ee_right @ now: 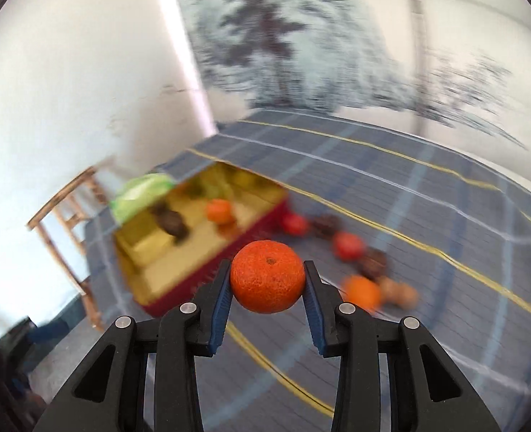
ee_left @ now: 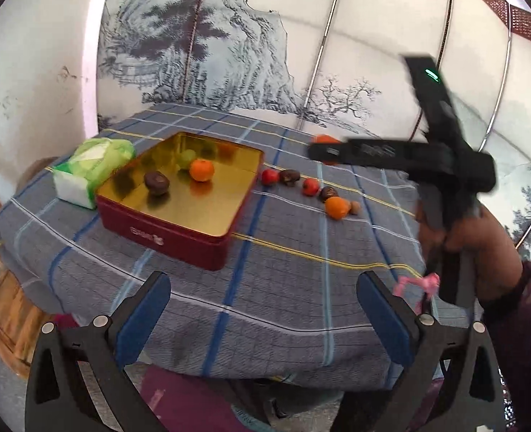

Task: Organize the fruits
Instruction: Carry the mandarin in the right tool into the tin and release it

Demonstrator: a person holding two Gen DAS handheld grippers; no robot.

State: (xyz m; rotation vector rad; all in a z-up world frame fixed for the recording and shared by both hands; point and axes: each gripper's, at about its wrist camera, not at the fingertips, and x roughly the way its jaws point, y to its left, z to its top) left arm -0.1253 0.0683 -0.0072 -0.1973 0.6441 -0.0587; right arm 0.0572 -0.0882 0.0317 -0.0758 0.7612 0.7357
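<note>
Your right hand-held gripper (ee_right: 267, 284) is clamping a tangerine (ee_right: 267, 276) between its blue pads, holding it clear above the checked desk (ee_right: 427, 223), just beside the red tin (ee_right: 179, 252). Your left hand-held gripper (ee_left: 265, 316) is hanging with its jaws spread wide and nothing between them, over the desk's near edge. An orange (ee_left: 201, 170) and a dark fruit (ee_left: 156, 181) are lying inside the tin, while more fruits (ee_left: 310, 186) are sitting in a row beside its right wall.

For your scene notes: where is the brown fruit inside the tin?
In the left wrist view, the brown fruit sits in the tin, left of the orange.
</note>
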